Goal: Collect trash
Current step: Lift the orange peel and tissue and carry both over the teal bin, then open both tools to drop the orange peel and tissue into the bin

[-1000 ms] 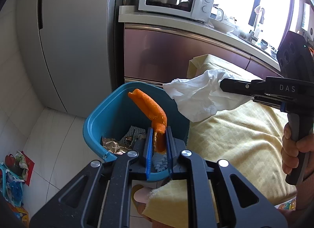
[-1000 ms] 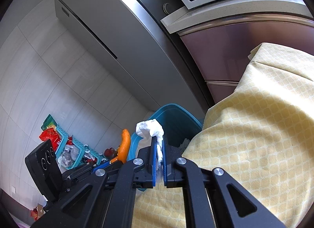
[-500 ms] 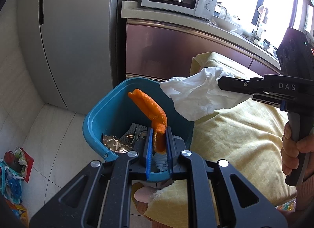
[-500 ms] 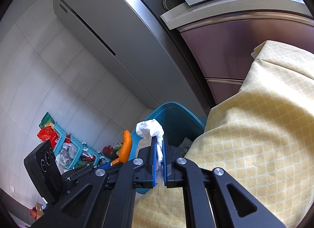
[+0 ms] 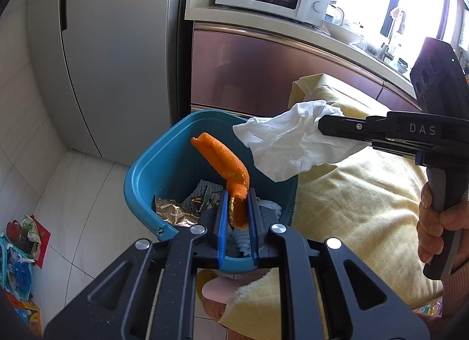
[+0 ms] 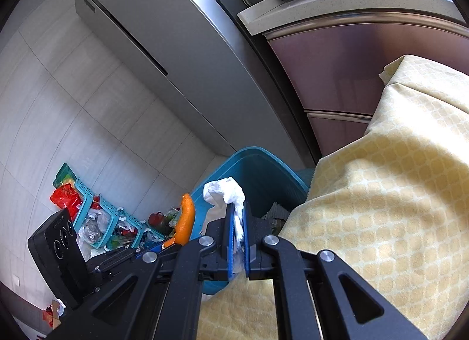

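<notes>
Left wrist, orange peel [image 5: 225, 164] pinched in hand-held gripper [image 5: 238, 217]

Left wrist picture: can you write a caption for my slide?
Orange peel and white tissue, each pinched in a gripper's jaws, held above the blue bin.

**Both our grippers clamped tight, both tilted down**

Our left gripper [image 5: 237, 211] points forward and down, its blue pads nearly together and pinching something orange that sticks up past the tips. Our right gripper [image 6: 238, 222] angles down too, jaws squeezed almost completely together on a bit of white paper. From the left camera we see the right one reaching in level from the side, and our right hand [image 5: 436, 231] wrapped around its grey handle, fingers curled on the front.
</notes>
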`<state>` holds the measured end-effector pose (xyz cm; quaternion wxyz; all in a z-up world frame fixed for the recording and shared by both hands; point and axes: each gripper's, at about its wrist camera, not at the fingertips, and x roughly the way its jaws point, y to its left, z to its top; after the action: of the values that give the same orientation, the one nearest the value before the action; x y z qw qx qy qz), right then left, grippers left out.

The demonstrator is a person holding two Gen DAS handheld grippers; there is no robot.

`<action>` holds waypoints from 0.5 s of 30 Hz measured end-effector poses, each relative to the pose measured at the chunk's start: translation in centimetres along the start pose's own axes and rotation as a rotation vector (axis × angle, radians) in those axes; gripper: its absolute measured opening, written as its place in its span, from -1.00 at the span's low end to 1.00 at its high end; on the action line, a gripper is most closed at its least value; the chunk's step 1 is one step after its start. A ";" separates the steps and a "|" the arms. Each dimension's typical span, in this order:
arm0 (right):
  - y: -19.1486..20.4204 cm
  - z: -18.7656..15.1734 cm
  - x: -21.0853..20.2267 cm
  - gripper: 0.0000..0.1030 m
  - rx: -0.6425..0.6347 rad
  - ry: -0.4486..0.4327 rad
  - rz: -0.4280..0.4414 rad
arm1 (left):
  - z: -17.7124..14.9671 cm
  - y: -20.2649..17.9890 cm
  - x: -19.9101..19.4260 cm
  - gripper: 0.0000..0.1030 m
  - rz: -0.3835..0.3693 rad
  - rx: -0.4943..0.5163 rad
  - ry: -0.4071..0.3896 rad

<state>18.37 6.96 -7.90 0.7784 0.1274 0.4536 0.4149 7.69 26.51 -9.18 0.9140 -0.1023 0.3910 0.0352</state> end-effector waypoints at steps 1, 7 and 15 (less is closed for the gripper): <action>0.0 0.0 0.1 -0.91 -0.002 0.002 -0.002 | 0.0 0.0 0.1 -0.75 0.000 0.000 0.001; 0.4 -0.2 0.9 -0.90 -0.007 0.019 -0.011 | 0.1 0.0 0.6 -0.75 0.002 -0.006 0.011; 1.1 -0.2 2.1 -0.88 -0.020 0.037 -0.028 | 0.1 0.3 1.5 -0.74 -0.002 -0.023 0.027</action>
<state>18.15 9.19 -8.62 0.7768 0.1058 0.4655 0.4107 8.72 26.82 -10.23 0.9075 -0.1137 0.4026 0.0377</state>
